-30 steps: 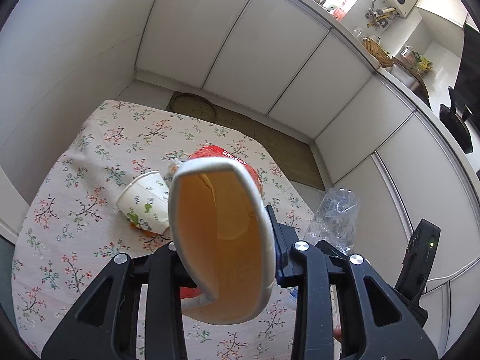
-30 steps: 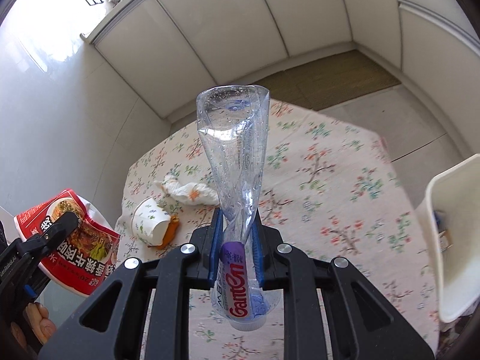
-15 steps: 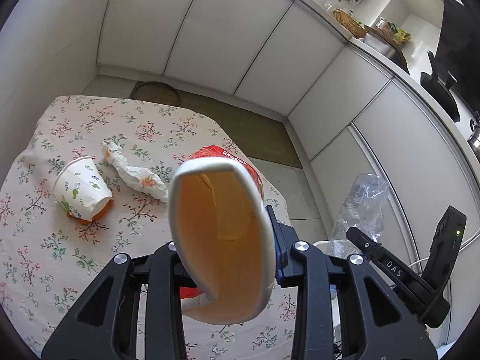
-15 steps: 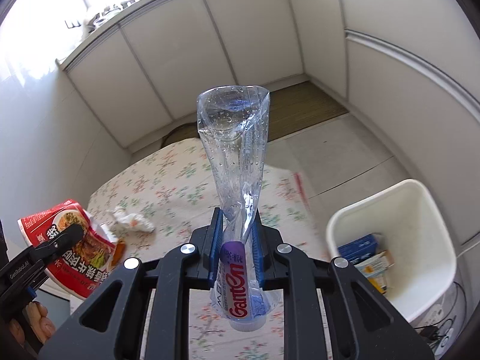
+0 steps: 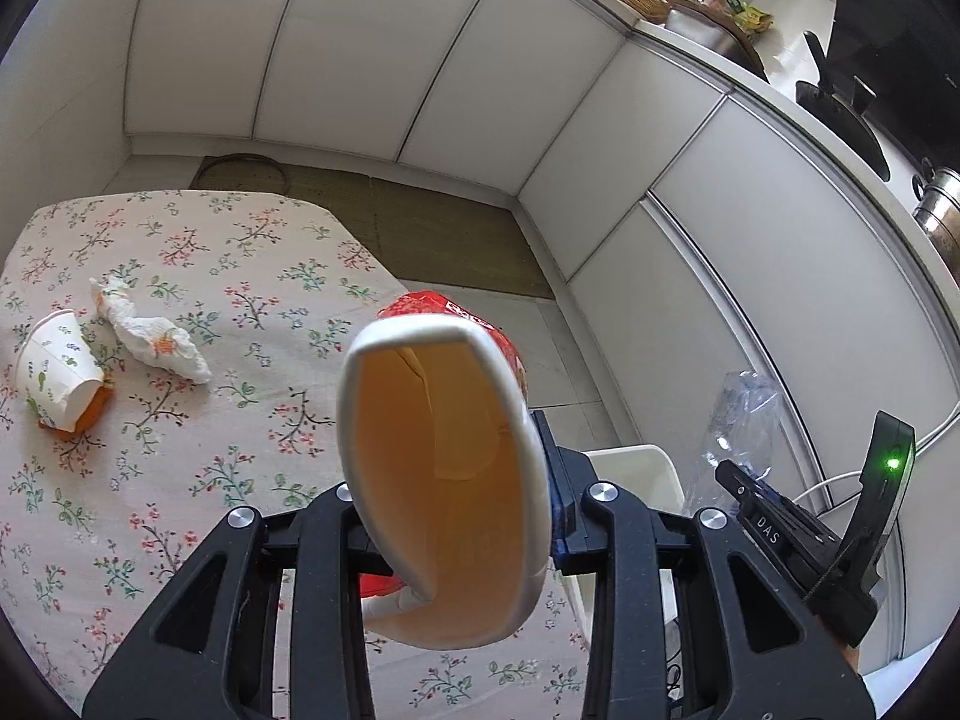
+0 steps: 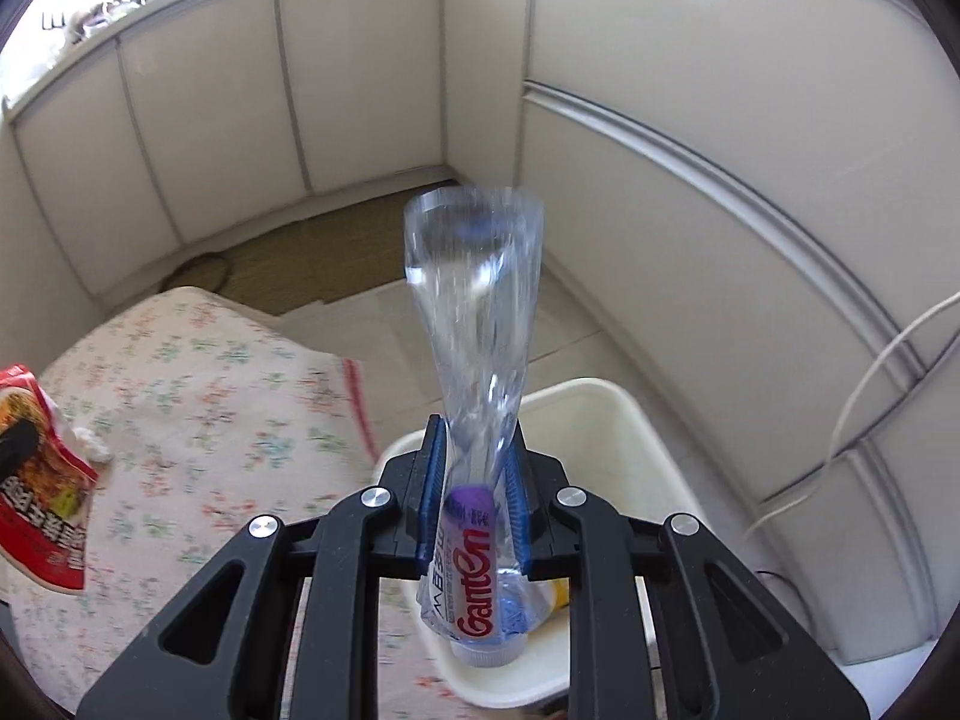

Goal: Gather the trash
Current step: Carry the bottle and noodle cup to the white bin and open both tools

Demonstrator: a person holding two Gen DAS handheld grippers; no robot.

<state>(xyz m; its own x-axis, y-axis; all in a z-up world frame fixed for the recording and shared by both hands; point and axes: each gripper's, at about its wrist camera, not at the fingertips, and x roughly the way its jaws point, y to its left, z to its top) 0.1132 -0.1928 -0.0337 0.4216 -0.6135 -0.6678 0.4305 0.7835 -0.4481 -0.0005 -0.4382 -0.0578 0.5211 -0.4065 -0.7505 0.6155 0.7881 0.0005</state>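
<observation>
Bottle (image 6: 474,324) between hand-held gripper (image 6: 474,504) pads

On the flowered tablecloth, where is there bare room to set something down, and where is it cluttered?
The tablecloth is bare from the crumpled tissue across to its far edge and its edge nearest the white bin, and in the near stretch toward the left gripper. The crowded spot is the left side: the tipped paper cup lies close beside the tissue.
</observation>
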